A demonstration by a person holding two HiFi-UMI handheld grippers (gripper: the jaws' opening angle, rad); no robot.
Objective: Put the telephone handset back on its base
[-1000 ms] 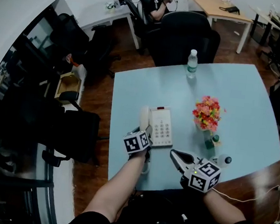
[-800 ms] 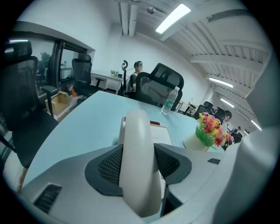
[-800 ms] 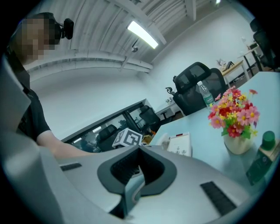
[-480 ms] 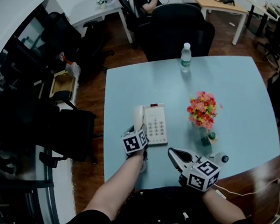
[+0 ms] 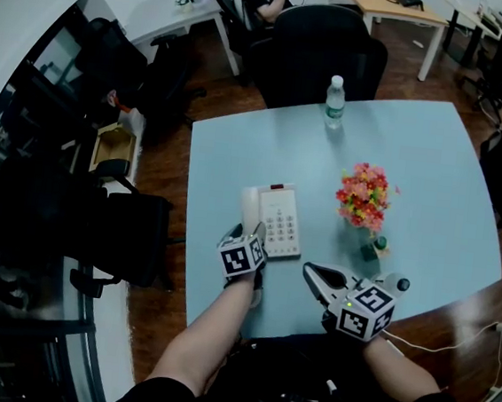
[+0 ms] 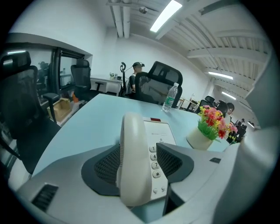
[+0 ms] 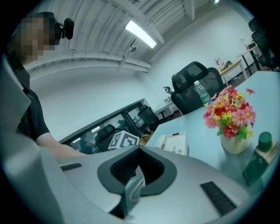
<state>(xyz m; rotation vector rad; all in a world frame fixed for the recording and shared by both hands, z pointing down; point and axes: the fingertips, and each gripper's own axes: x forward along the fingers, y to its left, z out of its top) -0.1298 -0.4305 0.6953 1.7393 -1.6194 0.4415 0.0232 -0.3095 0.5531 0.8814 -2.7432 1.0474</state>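
The white telephone base (image 5: 283,222) lies on the pale blue table (image 5: 432,170), keypad up. The cream handset (image 5: 249,210) rests along the base's left side. My left gripper (image 5: 249,234) is at the handset's near end. In the left gripper view the handset (image 6: 133,148) stands between the two pads of that gripper (image 6: 139,161); the jaws are opening, and keypad (image 6: 154,162) shows in a gap at the right pad. My right gripper (image 5: 313,276) hovers near the front edge, right of the phone, shut on nothing (image 7: 133,186).
A pot of pink and yellow flowers (image 5: 364,200) stands right of the phone, with a small green-capped bottle (image 5: 378,247) in front of it. A water bottle (image 5: 334,101) stands at the far edge, black office chairs (image 5: 318,55) behind it. A person sits at a rear desk.
The handset has come down from a raised tilt to lie flat on the base's left side. The left jaws have spread apart. The right gripper has barely moved.
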